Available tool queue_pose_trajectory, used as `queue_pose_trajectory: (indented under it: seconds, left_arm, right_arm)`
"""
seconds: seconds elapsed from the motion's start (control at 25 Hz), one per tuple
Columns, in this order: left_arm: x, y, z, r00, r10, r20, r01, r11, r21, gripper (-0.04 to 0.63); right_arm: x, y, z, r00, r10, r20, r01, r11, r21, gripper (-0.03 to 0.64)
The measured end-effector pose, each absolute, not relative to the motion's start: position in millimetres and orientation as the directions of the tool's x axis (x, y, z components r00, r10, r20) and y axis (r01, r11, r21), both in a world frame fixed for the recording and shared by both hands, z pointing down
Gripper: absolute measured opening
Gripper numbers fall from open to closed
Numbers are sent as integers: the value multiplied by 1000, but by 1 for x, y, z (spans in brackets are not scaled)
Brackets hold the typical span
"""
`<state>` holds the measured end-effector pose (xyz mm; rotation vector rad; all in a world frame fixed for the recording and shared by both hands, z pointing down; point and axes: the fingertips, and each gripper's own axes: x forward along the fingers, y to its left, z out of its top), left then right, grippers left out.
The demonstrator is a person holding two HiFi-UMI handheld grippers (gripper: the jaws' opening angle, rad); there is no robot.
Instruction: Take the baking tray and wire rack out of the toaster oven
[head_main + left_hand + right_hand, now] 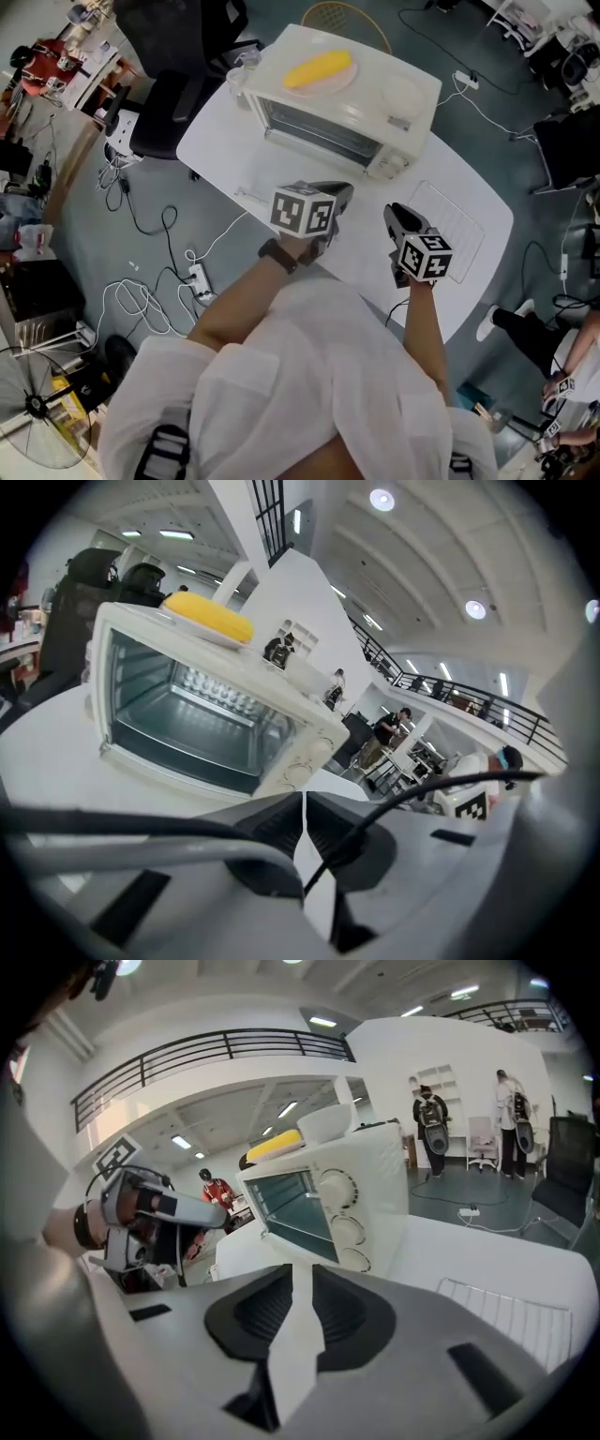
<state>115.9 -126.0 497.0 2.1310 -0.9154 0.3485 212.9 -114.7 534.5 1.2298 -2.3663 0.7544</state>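
Both grippers were held over the near edge of the table (225, 141), in front of the oven (342, 98), touching nothing.

Left gripper (340, 194): jaws fully closed, only a hairline slit between them in its own view (303, 801), nothing gripped. A black cable (394, 808) crossed in front of its right jaw. It pointed at the oven's glass front (187, 724).

Right gripper (394, 212): jaws slightly apart, narrow gap with bare table showing through (302, 1277), nothing between them. The oven (319, 1194) sat ahead and left of it, knobs (339, 1188) facing the camera. The left gripper (141, 1208) and the hand holding it showed at that view's left edge.

Rack (452, 225): out of the oven, lying flat on the table's right side, just right of the right gripper. It also showed at the lower right of the right gripper view (511, 1314).

Tray: couldn't pick it out in any view. There was a faint edge on the table left of the left gripper, too washed out to call.

On top of the oven was a plate (323, 82) with a yellow item (319, 67) on it, seen again from the left gripper (208, 617).

Off the table: black chair (173, 103) at the far left corner, cables and a power strip (198, 277) on the floor, and a fan (37, 412) at lower left.
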Motion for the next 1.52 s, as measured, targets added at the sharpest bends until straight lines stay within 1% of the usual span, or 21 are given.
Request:
queue_pose_trajectory:
  seconds: [0.2,0.32,0.56,0.68,0.88,1.0,1.24,1.52]
  left_arm:
    - [39,-150,513,638,-537,552,-768,-385,512,16]
    - [0,-163,528,610,-532,587,-792,-373,484,17]
    - [-63,-180,557,578,-518,630,-815,-344,465,17]
    - [-74,-180,563,579,-496,647,-815,-343,467,17]
    - [-95,-201,573,582,-471,663,-813,-374,447,17]
    - [-109,-206,580,578,-458,675,-814,-375,443,17]
    - [-126,-224,583,578,-465,670,-815,-364,451,17]
    - [-133,-228,595,577,-443,686,-815,-374,443,17]
  right_arm:
    - [153,-129,546,-545,-566,618,-792,589,-160,69]
    - [118,-143,559,-529,-516,674,-754,650,-94,80]
    - [57,-166,583,-442,-482,756,-704,709,40,84]
    - [44,-169,585,-396,-477,785,-679,727,100,91]
    - [15,-193,589,-326,-496,805,-578,779,246,92]
    - [4,-202,597,-279,-495,823,-522,797,303,94]
    - [0,-236,606,-218,-516,829,-525,778,346,123]
    - [-3,-264,622,-170,-545,821,-535,750,388,161]
